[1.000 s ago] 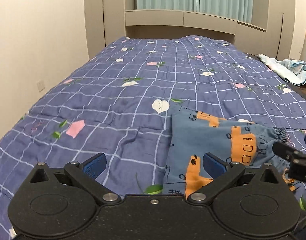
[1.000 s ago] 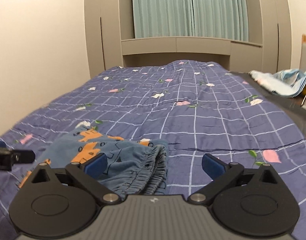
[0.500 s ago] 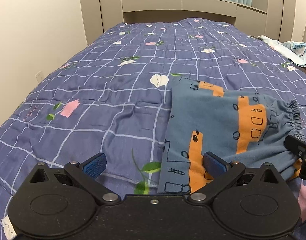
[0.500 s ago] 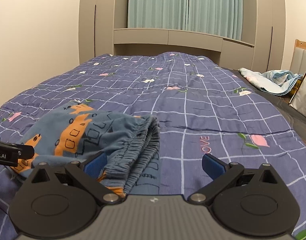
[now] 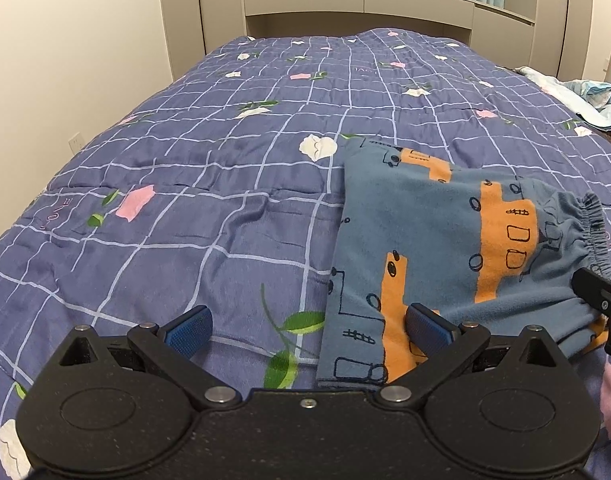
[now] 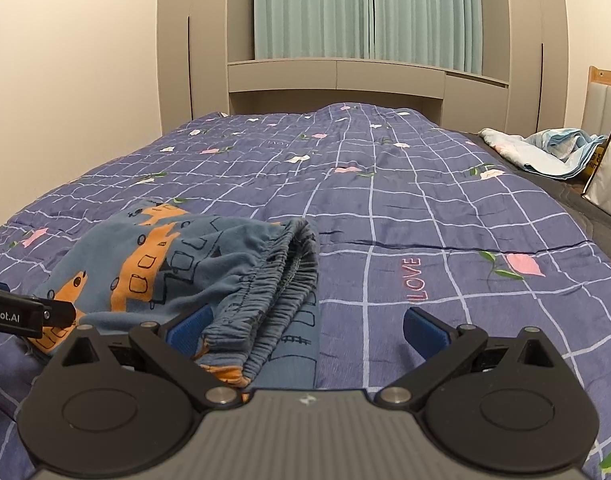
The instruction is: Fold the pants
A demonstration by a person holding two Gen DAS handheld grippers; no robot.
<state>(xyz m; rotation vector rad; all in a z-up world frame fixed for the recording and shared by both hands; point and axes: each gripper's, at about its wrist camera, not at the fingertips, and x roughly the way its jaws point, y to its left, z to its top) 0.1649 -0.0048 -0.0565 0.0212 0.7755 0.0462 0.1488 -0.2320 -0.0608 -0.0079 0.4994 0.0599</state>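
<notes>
Folded blue pants with orange truck prints (image 5: 445, 248) lie on the purple checked quilt (image 5: 225, 184). My left gripper (image 5: 307, 330) is open just over the pants' near left corner, its right fingertip (image 5: 427, 330) above the cloth. My right gripper (image 6: 307, 330) is open at the near end of the pants (image 6: 209, 268), with the gathered elastic waistband (image 6: 281, 292) between its fingers, close to the left fingertip (image 6: 191, 326). The right gripper's tip shows at the right edge of the left wrist view (image 5: 601, 296); the left gripper's tip shows at the left edge of the right wrist view (image 6: 25, 314).
A crumpled light blue and white cloth (image 6: 545, 150) lies off the bed's right side, next to a bag (image 6: 609, 184). A beige headboard unit (image 6: 345, 80) and teal curtains (image 6: 365, 12) stand at the far end. A wall runs along the left.
Both grippers have pulled back toward the foot of the bed and risen a little; the pants now sit larger and closer in both views. Both jaws stay open.
</notes>
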